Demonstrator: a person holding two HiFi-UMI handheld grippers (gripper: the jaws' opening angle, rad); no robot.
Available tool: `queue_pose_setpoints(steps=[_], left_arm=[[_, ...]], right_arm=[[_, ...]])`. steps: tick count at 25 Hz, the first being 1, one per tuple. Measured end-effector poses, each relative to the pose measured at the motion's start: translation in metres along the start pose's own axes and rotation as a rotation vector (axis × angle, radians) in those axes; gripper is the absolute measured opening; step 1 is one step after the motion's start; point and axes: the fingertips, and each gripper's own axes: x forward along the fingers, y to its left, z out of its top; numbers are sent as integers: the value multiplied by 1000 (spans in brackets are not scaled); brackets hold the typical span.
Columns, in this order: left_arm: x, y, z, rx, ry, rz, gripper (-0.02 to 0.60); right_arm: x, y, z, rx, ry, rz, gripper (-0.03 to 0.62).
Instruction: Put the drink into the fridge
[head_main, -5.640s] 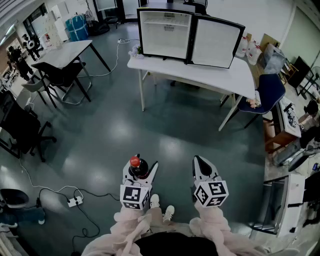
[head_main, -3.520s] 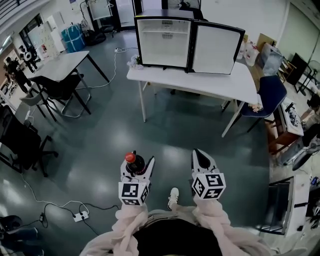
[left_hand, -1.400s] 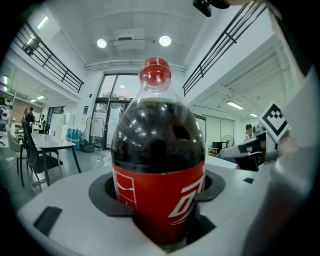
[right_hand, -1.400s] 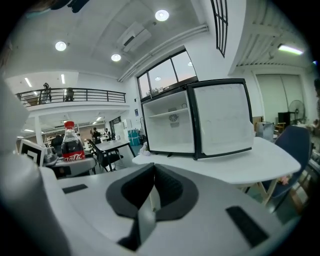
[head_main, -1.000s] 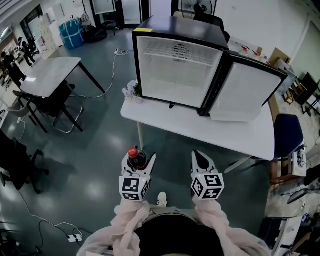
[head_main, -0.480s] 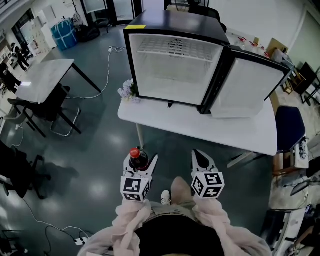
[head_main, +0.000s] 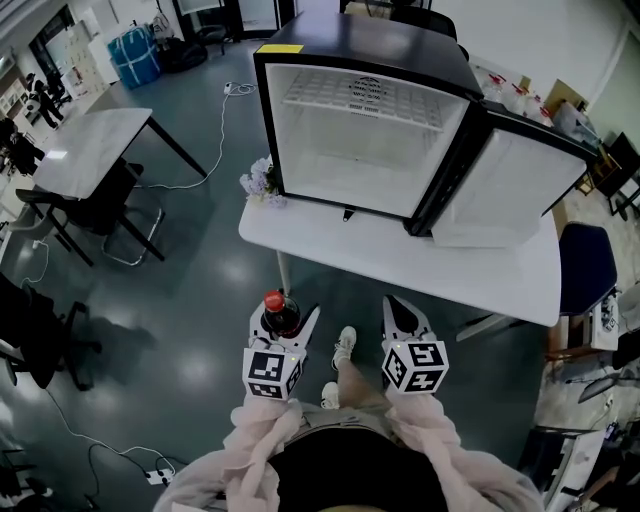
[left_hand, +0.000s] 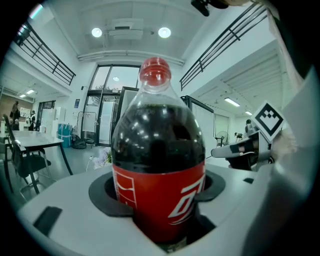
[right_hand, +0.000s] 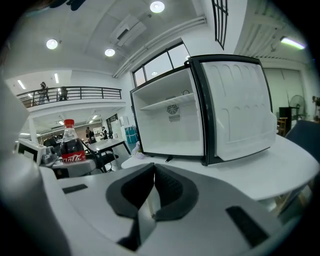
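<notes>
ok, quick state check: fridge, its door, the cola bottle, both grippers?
Fridge: standing on the white table, nothing visible inside.
Fridge door: swung wide open.
Cola bottle: upright, red cap on, not yet in the fridge.
Left gripper: shut on the cola bottle.
Right gripper: shut, empty.

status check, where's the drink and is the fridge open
Left gripper shut on the cola bottle, upright. Right gripper shut, empty. Fridge on the white table, door open, inside bare. Nothing blocking the opening.
</notes>
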Motion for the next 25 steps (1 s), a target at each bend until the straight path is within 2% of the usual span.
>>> queue_pose_setpoints(steps=[16,25], left_arm=[[125,22,30,9,2,-74,319],[193,37,48,27,0,-85,319]], right_arm=[[99,-55,54,26,-15,-10,11],[152,-73,77,19,-1,25,11]])
